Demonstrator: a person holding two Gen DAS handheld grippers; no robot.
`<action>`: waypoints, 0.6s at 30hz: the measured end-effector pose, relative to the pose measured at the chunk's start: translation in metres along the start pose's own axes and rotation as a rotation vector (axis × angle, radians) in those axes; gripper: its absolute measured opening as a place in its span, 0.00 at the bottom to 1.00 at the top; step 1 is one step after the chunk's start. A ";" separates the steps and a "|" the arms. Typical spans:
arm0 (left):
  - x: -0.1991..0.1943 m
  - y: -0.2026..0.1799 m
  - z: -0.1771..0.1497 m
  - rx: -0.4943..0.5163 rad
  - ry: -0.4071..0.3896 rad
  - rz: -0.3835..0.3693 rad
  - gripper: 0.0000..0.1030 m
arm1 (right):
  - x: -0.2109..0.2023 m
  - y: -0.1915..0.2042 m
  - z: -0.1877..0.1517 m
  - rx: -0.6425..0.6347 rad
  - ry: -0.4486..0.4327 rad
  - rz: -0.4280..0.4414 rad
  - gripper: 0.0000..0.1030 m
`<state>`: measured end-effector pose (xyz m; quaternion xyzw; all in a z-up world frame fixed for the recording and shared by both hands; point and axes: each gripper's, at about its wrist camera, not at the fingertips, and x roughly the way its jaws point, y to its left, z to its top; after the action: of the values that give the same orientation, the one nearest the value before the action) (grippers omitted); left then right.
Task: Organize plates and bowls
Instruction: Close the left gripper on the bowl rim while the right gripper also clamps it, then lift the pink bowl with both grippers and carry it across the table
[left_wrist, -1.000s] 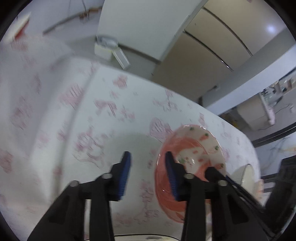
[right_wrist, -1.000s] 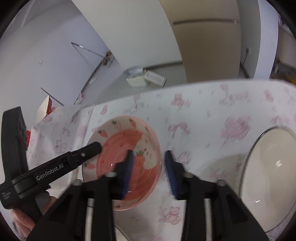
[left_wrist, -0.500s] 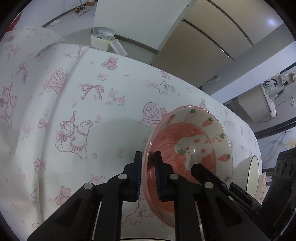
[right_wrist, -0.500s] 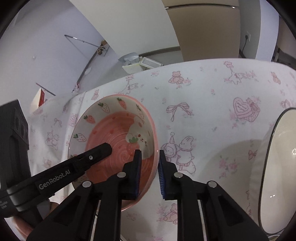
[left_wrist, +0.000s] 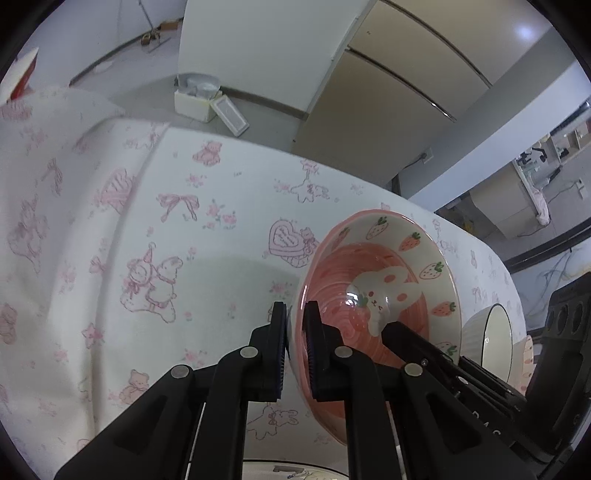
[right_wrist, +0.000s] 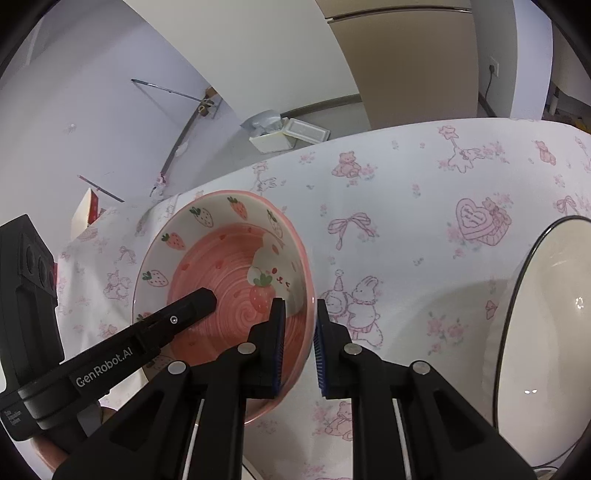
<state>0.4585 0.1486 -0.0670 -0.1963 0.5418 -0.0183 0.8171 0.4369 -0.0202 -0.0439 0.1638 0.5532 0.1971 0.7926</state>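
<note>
Both grippers clamp the same pink bowl (left_wrist: 380, 291), one on each side of its rim. The left gripper (left_wrist: 294, 347) has its jaws clenched on the near-left rim, one pad inside and one outside the wall. The right gripper (right_wrist: 298, 343) bites the opposite rim the same way, jaws grasping the wall (they look snug on it).

The bowl sits tilted over the table (right_wrist: 406, 184), which is covered in a pink-printed cloth; whether its foot touches the cloth I cannot tell. A white bowl (right_wrist: 546, 325) with a dark rim stands just beside it on the right.

The pink bowl looks like glazed ceramic: stiff, fairly heavy, slick and breakable. A pinch on the thin rim is the only hold these jaws can get, and glaze gives little friction, so I judge two opposed grips the safer way to carry it, kept level and set down gently.
</note>
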 end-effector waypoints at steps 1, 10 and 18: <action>-0.003 0.000 0.000 -0.002 -0.007 -0.003 0.10 | -0.003 0.003 0.000 -0.008 -0.009 -0.009 0.14; -0.071 -0.030 -0.005 0.064 -0.143 -0.022 0.10 | -0.064 0.025 0.007 -0.052 -0.090 0.010 0.13; -0.138 -0.106 -0.025 0.163 -0.247 -0.105 0.11 | -0.161 0.028 -0.003 -0.115 -0.232 -0.058 0.13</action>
<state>0.3986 0.0769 0.0818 -0.1583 0.4228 -0.0809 0.8886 0.3804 -0.0754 0.0996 0.1236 0.4500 0.1851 0.8649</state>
